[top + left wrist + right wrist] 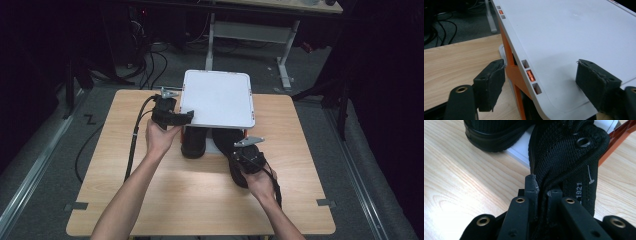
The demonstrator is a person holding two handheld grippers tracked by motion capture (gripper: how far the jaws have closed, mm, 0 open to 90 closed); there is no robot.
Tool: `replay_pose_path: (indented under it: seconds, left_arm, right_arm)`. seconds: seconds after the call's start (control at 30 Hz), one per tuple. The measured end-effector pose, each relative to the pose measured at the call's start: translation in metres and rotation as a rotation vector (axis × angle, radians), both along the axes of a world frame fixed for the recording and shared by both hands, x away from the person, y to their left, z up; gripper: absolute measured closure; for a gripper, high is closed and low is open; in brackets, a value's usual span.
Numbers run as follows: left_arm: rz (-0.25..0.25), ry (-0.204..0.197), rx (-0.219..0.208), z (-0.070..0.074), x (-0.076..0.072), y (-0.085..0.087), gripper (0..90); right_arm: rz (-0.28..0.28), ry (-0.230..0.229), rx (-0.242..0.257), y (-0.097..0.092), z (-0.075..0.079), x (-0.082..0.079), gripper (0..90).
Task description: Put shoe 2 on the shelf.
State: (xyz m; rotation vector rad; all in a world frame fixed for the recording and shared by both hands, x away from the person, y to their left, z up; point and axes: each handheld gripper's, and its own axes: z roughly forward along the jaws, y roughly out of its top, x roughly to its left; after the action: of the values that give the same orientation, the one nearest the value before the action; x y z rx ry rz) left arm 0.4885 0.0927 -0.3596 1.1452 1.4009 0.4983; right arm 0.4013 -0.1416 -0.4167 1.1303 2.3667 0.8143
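Now, high view: left gripper (186,116) at white lid's (217,97) left edge, right gripper (239,156) on black shoe (231,145) at table (150,200) centre. Left gripper view: jaws apart, astride lid edge, not pressing. Right gripper view: jaws clamped on shoe's collar.

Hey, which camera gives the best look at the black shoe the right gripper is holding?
The right gripper view: the black shoe is close up, its knit collar pinched between the right gripper jaws. The high view shows it small and dark under the white shelf. The left gripper view looks along that shelf instead.
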Motion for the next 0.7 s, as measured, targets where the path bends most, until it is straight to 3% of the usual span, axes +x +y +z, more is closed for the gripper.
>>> replay_pose_path:
  seconds: [0.27,0.5,0.7]
  left_arm:
    - [-0.026,-0.01,-0.013,-0.001,0.0,-0.004,33.8]
    - [-0.024,-0.036,0.016,-0.001,-0.002,-0.007,34.3]
    - [-0.023,-0.048,0.034,-0.001,-0.003,-0.007,36.1]
  right_arm:
    - [-0.02,0.036,0.007,0.011,-0.009,0.015,82.9]
    - [-0.046,0.062,0.064,0.015,-0.009,0.026,82.7]
    - [-0.069,0.065,0.05,0.024,-0.011,0.038,82.7]
